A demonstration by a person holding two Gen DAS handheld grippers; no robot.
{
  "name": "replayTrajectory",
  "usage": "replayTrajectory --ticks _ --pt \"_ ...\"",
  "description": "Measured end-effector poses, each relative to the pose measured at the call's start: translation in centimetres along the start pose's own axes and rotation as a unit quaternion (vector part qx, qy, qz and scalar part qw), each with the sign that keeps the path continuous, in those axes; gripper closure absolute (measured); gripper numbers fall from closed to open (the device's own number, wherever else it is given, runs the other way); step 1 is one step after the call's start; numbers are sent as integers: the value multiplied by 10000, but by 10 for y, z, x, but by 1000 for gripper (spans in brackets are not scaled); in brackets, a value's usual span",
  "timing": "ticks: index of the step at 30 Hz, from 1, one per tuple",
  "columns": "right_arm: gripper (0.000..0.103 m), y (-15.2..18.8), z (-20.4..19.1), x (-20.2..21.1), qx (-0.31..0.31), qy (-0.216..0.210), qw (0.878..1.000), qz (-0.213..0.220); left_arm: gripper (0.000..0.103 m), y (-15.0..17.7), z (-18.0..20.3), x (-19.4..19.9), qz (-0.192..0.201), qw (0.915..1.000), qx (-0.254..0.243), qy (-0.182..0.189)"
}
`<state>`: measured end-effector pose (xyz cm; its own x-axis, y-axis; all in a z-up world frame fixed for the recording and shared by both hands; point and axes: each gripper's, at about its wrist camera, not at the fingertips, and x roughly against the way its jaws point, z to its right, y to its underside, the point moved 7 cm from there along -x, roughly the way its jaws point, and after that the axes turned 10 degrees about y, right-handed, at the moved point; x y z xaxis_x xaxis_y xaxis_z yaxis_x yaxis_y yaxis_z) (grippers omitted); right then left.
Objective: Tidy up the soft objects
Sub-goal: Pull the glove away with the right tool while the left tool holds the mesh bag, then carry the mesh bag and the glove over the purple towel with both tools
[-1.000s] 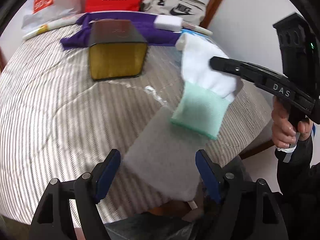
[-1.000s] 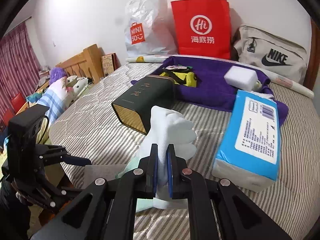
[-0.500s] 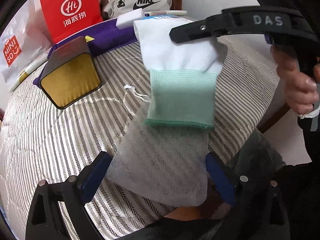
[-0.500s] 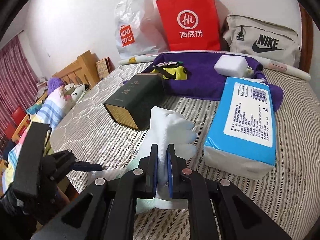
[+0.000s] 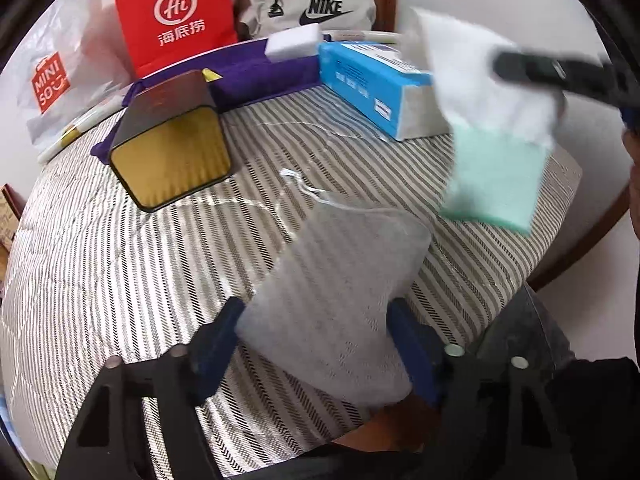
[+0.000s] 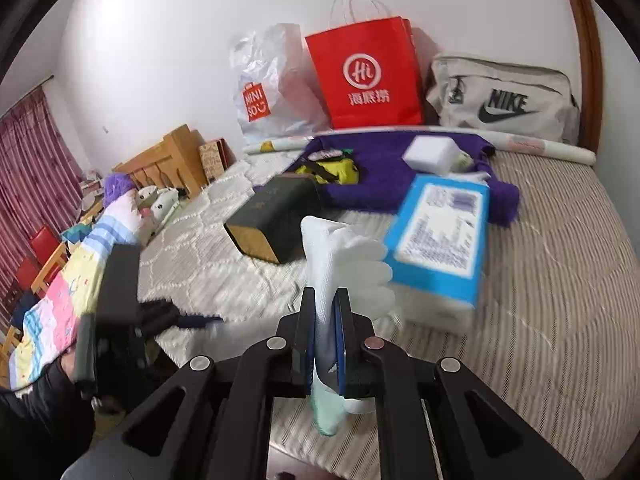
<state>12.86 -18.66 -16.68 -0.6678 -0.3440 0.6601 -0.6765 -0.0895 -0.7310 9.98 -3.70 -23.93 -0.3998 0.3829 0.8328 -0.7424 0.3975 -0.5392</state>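
Left wrist view: I look down along my left gripper at a bed with a striped cover. Its two blue pads stand partly apart, and its jaws have just been closing. Between them lies the near end of a translucent mesh pouch, flat on the cover with a thin drawstring trailing from its far end. The pads sit at the pouch's two edges; I cannot tell whether they press on it.

Up and to the right, blurred, my right gripper holds a white glove with a mint-green cuff in the air, cuff hanging down, clear of the pouch.

Right wrist view: the right gripper's jaws are clamped nearly together on the glove, fingers of the glove pointing up and the green cuff dangling below the pads. My left gripper shows dark and blurred at the left edge of the bed.

Further up the bed lie a dark green box with a gold end, a blue pack of tissues just to the glove's right, and a purple cloth with a white block on it. Against the wall stand a red paper bag, a white plastic bag and a grey Nike bag.
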Motion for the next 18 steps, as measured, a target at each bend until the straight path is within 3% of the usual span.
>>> replayTrajectory --ticks 4,6,8,9,13,18 --pt "94 23 10 1 21 30 9997 -258 54 -4 -8 2 97 9997 212 -77" --pt "94 28 15 1 -6 80 9995 -310 70 -8 -15 2 125 9991 365 -174" --pt "94 32 21 2 -99 74 9993 -343 77 -11 -24 3 127 9978 631 -152" --pt "94 33 22 4 -130 74 9993 -337 86 -11 -26 3 114 9973 719 -104" --pt "94 32 26 7 -177 78 9994 -299 89 -13 -37 5 127 9934 1138 111" --pt "94 29 27 9 -266 20 9991 -317 90 -15 -47 16 246 9908 1333 -21"
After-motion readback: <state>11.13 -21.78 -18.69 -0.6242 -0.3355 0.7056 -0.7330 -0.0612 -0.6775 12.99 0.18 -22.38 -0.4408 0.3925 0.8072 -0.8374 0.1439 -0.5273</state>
